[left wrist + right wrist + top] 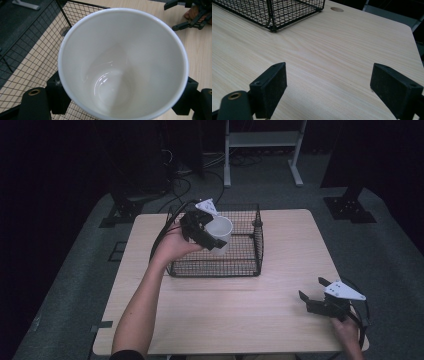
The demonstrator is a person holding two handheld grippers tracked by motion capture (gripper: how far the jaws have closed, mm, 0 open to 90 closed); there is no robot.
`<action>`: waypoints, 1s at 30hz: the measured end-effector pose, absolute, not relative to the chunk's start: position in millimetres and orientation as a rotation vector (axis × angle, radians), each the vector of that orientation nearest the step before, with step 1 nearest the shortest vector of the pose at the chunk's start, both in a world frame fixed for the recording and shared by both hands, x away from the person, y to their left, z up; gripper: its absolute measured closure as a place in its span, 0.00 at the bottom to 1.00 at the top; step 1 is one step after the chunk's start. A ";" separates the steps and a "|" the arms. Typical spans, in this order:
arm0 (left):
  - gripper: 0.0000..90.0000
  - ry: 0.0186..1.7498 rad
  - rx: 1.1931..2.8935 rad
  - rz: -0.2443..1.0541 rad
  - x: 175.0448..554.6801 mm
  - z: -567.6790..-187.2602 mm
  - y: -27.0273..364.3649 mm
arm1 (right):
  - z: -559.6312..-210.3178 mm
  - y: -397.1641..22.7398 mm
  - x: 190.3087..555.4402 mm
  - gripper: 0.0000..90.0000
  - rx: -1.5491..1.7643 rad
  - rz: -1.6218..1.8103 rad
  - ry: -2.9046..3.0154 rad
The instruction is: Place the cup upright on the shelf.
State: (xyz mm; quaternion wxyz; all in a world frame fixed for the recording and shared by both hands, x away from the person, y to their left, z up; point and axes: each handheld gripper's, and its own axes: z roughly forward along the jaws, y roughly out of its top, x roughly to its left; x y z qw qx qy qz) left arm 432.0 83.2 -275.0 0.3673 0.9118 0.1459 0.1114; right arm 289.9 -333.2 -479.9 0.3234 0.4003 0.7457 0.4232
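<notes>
A pale wood-grain rectangular desk (260,320) carries a black wire-mesh basket (240,265) near the middle of its far edge.

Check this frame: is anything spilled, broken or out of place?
Nothing stands out. The left gripper holds a white cup, tilted, over the wire basket; the cup looks empty and whole. The right gripper rests open on the table.

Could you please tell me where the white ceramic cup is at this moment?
In the high view, the white ceramic cup is held by the left gripper over the black wire basket, left of centre.
</notes>
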 end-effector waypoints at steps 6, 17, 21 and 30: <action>0.23 0.380 2.343 0.294 441.1 -269.9 81.6 | -479.9 -333.4 290.1 0.15 1.052 1.112 1.956; 0.23 0.398 2.337 0.293 459.1 -268.5 78.8 | -479.9 -333.5 290.3 0.15 1.053 1.113 1.956; 0.23 0.405 2.342 0.288 466.4 -271.1 78.1 | -479.9 -333.5 290.5 0.15 1.059 1.112 1.958; 0.23 0.438 2.338 0.271 482.5 -283.4 75.3 | -479.8 -333.6 290.5 0.15 1.061 1.111 1.957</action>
